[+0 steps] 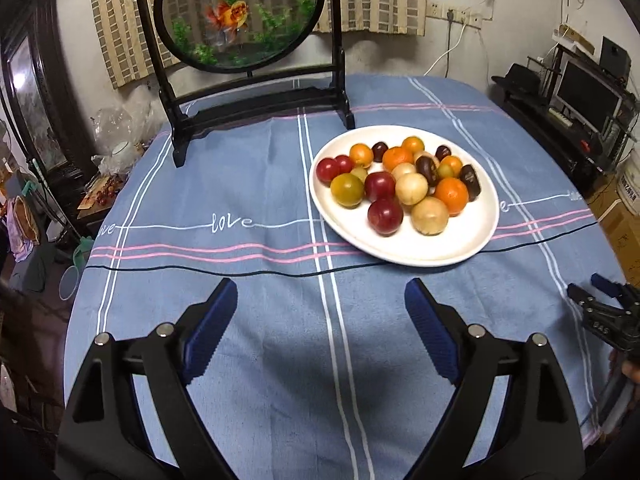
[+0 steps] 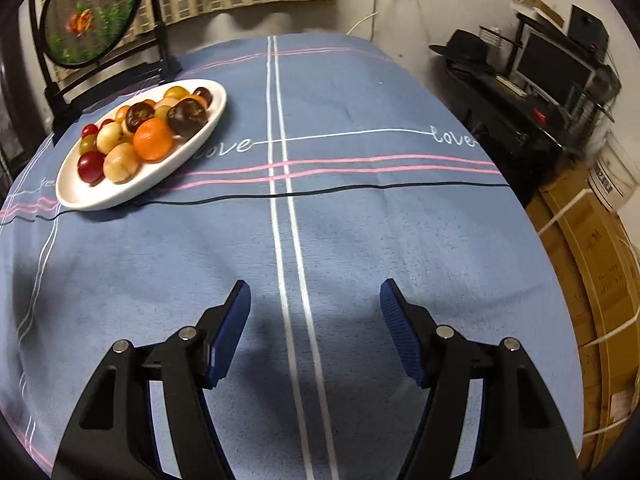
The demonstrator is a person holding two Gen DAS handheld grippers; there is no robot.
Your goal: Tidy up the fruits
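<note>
Left wrist view gives us the plate (image 1: 404, 252) on the blue cloth (image 1: 240, 184), just ahead and a little right of our left gripper (image 1: 320, 312). Fruit (image 1: 400, 180) fills its middle: red plums, orange mandarins, pale round ones, dark dates, all touching in one heap. Our left jaws stand wide apart with only bare cloth between them, grasping nothing. At the right edge of this view we catch the tip of our right gripper (image 1: 592, 292).

From the right wrist view the plate (image 2: 100, 200) sits well off to the upper left, and our right gripper (image 2: 316, 308) hangs over the white double stripe. Its jaws are parted and empty.

We judge that no piece is in hand and both tools are between picks, so the sorting is either just starting or pausing. We see no second dish or bin, so where sorted fruit should go we cannot tell.

Next we would bring one gripper over the plate's near rim, pick an outer fruit such as the near red plum (image 1: 385, 216), straddle it and close gently; the round pieces may roll and nudge their neighbours.
</note>
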